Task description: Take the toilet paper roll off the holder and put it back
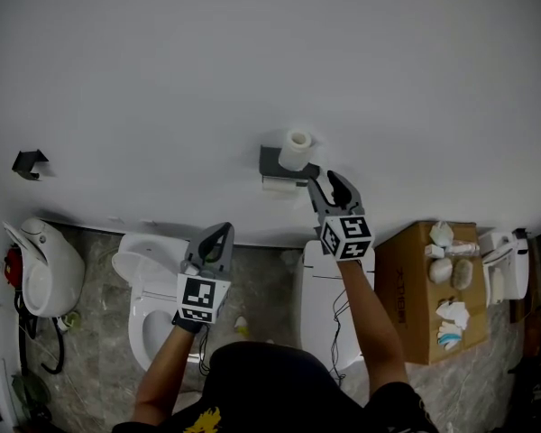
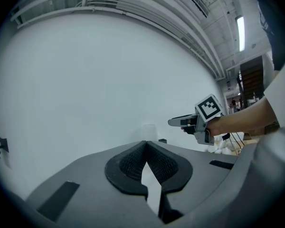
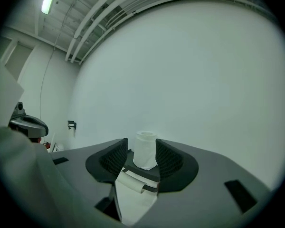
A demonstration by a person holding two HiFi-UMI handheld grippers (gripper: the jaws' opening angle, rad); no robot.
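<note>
A white toilet paper roll (image 1: 297, 149) stands upright on top of the grey wall holder (image 1: 272, 161). A second roll (image 1: 279, 184) hangs under that shelf, its tail hanging down. My right gripper (image 1: 330, 181) is just right of and below the holder, open, its jaws pointing at the wall. In the right gripper view the upright roll (image 3: 145, 150) shows in the gap between the pads (image 3: 115, 157), beyond them and untouched, above the shelf (image 3: 143, 172) and the hanging roll (image 3: 129, 183). My left gripper (image 1: 220, 234) hangs lower left, shut and empty (image 2: 145, 144).
A white toilet (image 1: 151, 298) with its lid up stands below the left gripper, and another white unit (image 1: 317, 307) is under the right arm. A cardboard box (image 1: 413, 289) with small items sits at the right. A black hook (image 1: 29, 161) is on the wall far left.
</note>
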